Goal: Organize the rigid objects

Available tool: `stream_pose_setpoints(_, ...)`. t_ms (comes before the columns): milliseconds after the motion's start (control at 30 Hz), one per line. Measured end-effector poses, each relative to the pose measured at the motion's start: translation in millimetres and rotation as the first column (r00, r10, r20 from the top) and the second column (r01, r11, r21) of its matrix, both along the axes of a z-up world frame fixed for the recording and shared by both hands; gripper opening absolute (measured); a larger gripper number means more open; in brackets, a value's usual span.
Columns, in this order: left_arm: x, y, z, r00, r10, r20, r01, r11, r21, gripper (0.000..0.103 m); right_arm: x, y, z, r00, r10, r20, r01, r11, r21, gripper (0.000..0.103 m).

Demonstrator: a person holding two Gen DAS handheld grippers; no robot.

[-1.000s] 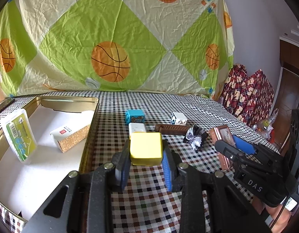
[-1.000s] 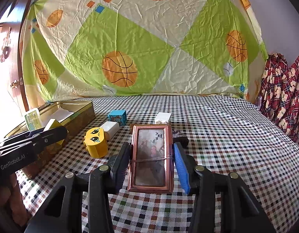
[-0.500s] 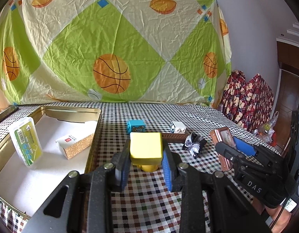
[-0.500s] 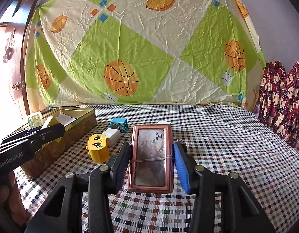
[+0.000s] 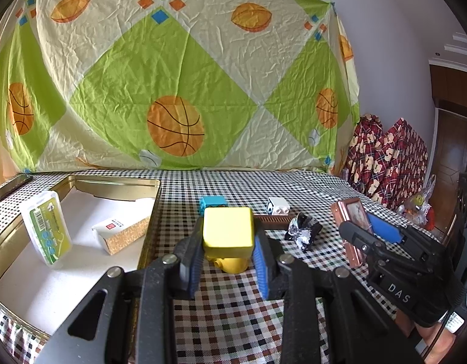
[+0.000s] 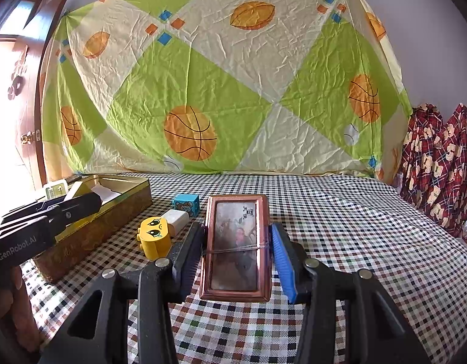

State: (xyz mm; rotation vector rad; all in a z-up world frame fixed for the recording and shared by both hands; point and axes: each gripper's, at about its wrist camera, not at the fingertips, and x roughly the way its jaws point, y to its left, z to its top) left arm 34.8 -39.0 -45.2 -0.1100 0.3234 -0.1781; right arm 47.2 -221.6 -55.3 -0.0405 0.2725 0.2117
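Copper frame (image 6: 236, 244) upright, long axis forward

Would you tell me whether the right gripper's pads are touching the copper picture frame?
Touching: the right wrist view shows both pads pressed against the copper picture frame.

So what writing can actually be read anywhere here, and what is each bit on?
"DAS": on the body of the right gripper, in the left wrist view.
"GenRobot.AI": on the side of the left gripper, in the right wrist view.
Small framed picture: a few characters at its top, too blurred to read.
Green-labelled plastic case in the tin: print too small to read.
Cork-sided box: red mark and print, unreadable.
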Motion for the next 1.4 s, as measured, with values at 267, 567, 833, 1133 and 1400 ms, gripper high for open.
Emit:
stream_pose_setpoints(267,-5,-1,2,1.0,0.005,0.028,-0.006,1.0,0.011,0.028,-5,-1,1,1.0,0.002,0.031,-0.002,1.0,0.0,0.048)
stream_pose_setpoints(567,-13,-5,4,0.997,0.014,0.075,-0.017,0.999,0.037,0.028,-11,-2,1,0.998,-0.001,0.065,0.0,1.0,0.003,0.048)
stream_pose_setpoints(833,-18,-4,5,0.995,0.018,0.102,-0.022,0.999,0.037,0.028,-16,-2,2,0.995,-0.002,0.098,0.002,1.0,0.005,0.048)
stream_pose_setpoints(1133,-24,-4,6,0.992,0.018,0.129,-0.023,0.999,0.042,0.028,-17,-1,2,0.994,-0.025,0.111,0.025,1.0,0.0,0.048)
stream_pose_setpoints(1400,-27,2,5,0.991,0.027,0.131,-0.031,0.999,0.033,0.028,-20,2,2,0.991,-0.06,0.123,0.062,0.998,-0.008,0.048)
